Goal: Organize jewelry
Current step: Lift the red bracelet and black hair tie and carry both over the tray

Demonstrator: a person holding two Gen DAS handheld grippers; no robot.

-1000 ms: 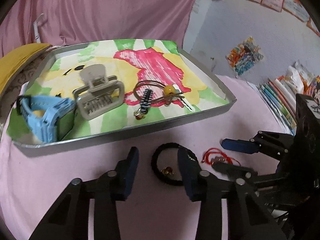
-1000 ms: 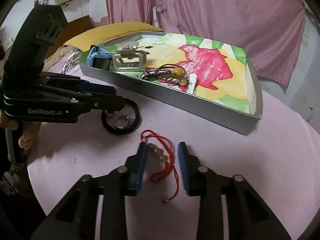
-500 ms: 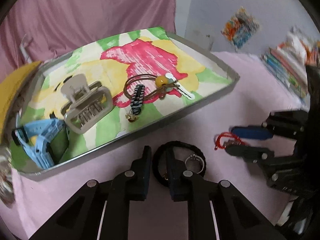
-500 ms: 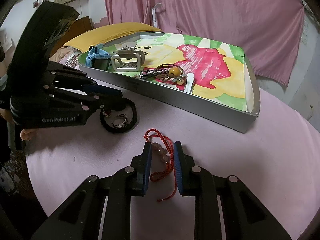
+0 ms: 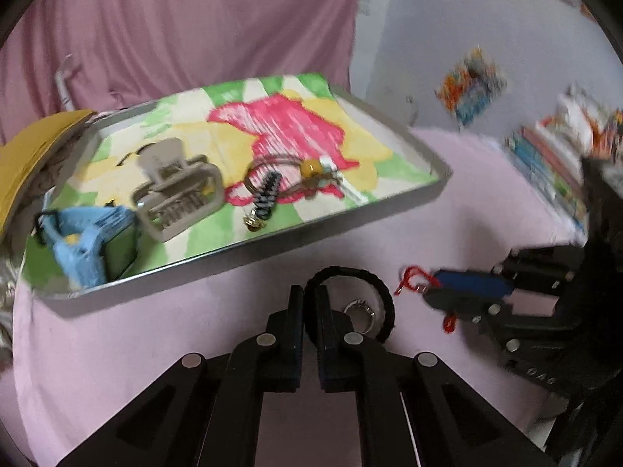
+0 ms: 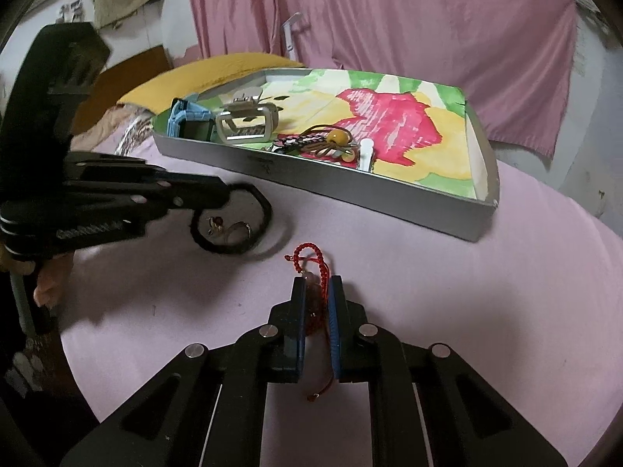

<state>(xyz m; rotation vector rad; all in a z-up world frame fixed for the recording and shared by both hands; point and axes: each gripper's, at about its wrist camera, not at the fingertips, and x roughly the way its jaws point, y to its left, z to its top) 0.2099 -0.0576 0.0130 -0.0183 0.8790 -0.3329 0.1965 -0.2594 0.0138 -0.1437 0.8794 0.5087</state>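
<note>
pink cloth [image 6: 486, 311], red bracelet [image 6: 311, 260] pinched, tray [image 6: 350, 194] beyond

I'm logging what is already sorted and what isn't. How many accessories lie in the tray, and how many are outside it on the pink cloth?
In the tray: 4 (blue watch, beige hair claw, striped braided strap, brown cord with yellow bead)
On the pink cloth: 2 (black hair tie, red cord bracelet)
Total: 6
</note>
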